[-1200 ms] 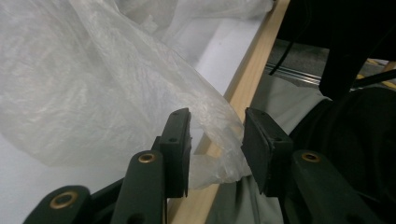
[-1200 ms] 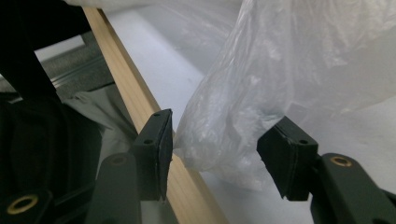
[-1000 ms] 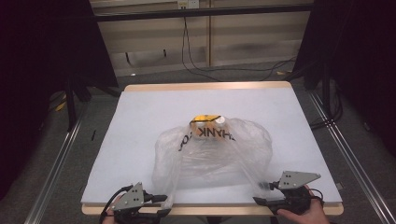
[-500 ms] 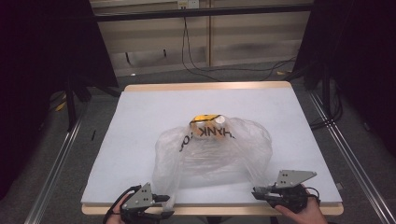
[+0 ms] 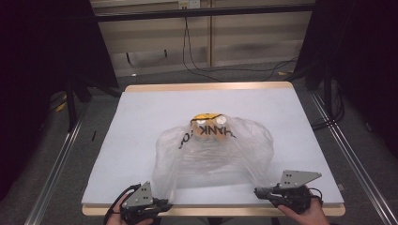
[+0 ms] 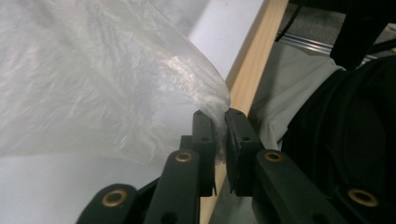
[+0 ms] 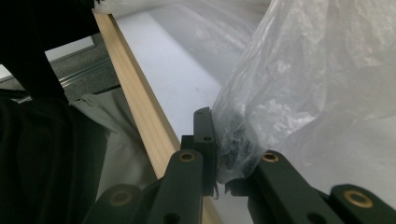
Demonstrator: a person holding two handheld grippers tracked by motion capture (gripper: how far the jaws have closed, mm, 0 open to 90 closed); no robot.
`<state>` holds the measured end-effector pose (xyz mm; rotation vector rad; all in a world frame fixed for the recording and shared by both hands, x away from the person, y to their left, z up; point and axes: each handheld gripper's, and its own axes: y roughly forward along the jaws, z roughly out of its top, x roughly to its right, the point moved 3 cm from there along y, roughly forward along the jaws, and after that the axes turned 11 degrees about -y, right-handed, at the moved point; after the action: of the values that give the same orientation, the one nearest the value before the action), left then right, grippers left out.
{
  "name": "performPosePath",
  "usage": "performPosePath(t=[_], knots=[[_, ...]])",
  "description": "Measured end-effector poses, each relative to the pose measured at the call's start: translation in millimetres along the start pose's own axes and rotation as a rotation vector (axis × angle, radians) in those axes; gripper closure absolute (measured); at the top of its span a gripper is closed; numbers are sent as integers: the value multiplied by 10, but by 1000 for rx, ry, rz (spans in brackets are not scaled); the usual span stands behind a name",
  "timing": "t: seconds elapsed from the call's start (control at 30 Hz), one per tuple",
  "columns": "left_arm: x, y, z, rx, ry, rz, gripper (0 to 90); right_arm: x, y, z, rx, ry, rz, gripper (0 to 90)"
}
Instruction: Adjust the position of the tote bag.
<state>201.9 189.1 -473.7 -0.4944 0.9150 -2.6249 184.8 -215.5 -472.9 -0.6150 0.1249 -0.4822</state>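
**Both grippers clamped on the near corners of the bag**

While the clear plastic bag (image 5: 213, 150) lies slumped near the middle of the white table (image 5: 141, 112), its two near corners are drawn out toward the table's front edge, one to each hand. The left gripper (image 5: 164, 204) sits at the bag's near left corner; in the left gripper view its jaws have just been closing, and a thin fold of the film (image 6: 219, 105) is now pinched between them. The right gripper (image 5: 259, 191) sits at the bag's near right corner, its jaws likewise having just been closing, and the right gripper view shows a bunched wad of film (image 7: 233, 135) squeezed between the pads.

At the far side of the bag, partly under the printed black lettering, rests a yellow-orange object (image 5: 206, 123) (what it is cannot be told through the wrinkled film).

The risks, as I judge them, come from the grips. The left pinch takes only the very edge of the corner, so a sharp pull could slip the film free. An uneven lift could tip the bag, letting the object roll or slide out. Pulling the corners hard apart could stretch or tear the thin film.
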Motion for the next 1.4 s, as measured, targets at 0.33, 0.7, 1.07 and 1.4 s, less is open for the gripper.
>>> performPosePath(t=[0.33, 0.7, 1.07, 1.4], knots=[[-25, -96, 56, 108, -26, -31, 871, 17, -68, 31, 55, -16, -14, 863], [-35, -230, 176, 211, -45, -64, 872, 70, -168, 193, 138, -19, -24, 872], [-126, -380, 341, 282, -56, -58, 876, 220, -350, 426, 242, -21, -46, 877], [-199, -664, 669, 383, -40, -3, 877, 374, -464, 623, 294, -42, -89, 878]])
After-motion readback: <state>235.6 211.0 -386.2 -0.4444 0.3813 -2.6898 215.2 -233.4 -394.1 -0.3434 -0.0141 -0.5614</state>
